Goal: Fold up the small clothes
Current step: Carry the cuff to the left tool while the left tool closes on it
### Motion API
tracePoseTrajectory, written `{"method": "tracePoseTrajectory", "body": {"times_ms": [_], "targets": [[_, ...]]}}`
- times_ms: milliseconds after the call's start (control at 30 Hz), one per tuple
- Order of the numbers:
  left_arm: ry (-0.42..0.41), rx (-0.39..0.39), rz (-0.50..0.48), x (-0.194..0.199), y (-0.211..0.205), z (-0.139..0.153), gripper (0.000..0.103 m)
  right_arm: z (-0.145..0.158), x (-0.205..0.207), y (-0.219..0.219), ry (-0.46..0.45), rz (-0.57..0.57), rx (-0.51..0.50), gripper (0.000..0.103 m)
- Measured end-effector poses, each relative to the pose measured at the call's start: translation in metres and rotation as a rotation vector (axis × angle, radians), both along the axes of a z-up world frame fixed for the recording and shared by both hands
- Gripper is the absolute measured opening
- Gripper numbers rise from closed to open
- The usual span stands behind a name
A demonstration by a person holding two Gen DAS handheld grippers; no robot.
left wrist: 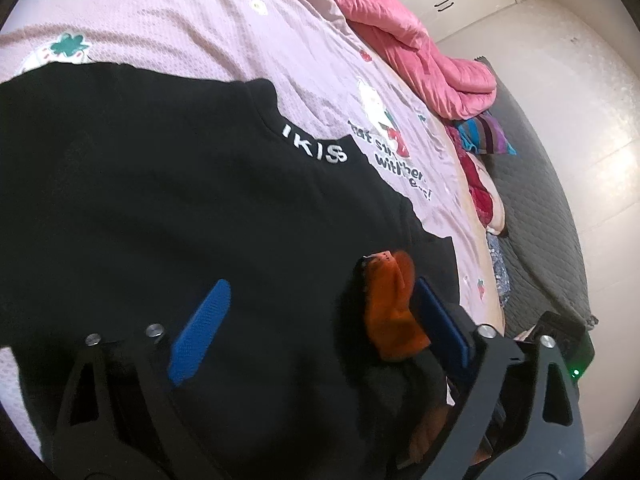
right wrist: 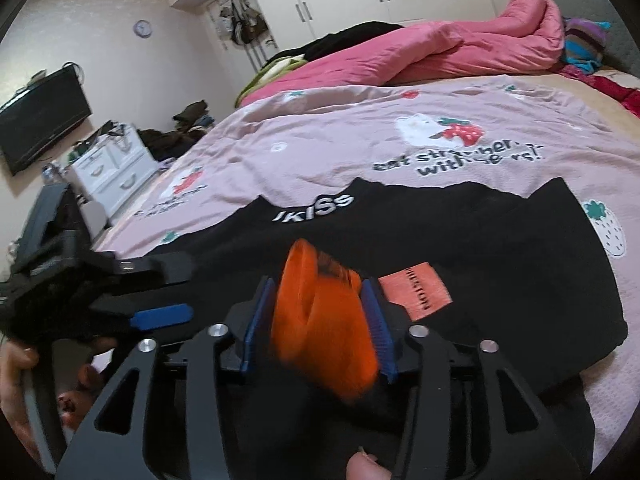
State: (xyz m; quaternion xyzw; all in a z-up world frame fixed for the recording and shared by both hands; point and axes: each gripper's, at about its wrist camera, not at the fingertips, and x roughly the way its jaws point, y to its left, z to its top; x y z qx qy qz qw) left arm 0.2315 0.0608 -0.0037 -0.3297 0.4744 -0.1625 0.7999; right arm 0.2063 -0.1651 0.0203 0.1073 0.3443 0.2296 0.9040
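On pink bedsheet, black sweatshirt flat, collar pointing away, long axis crosswise.

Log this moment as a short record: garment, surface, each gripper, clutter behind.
garment: black top with white lettering, spread flat
surface: pink printed bedsheet
orange fabric piece: between the right gripper pads; contact unclear
left gripper: open over the black top
orange patch: on the top, right of the gripper
behind: pink quilt bunched at the far edge
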Motion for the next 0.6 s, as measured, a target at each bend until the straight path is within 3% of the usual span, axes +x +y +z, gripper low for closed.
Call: {"method": "tracePoseTrajectory", "body": {"times_ms": [167, 333, 500, 600], "targets": [[0.023, -0.014, -0.036, 0.002, -0.015, -0.010, 0.066, 0.012, -0.003, -0.013, -0.015, -0.017, 0.015, 0.058], [0.062, -0.015, -0.076, 0.006, -0.040, -0.025, 0.058, 0.015, 0.000, -0.037, -0.009, -0.087, 0.009, 0.058], [0.054, 0.040, -0.074, 0.012, -0.058, -0.029, 0.058, 0.018, 0.003, -0.058, -0.001, -0.142, 0.033, 0.058], [0.032, 0.059, -0.072, 0.015, -0.067, -0.026, 0.046, 0.019, 0.003, -0.069, -0.002, -0.166, 0.037, 0.058]]}}
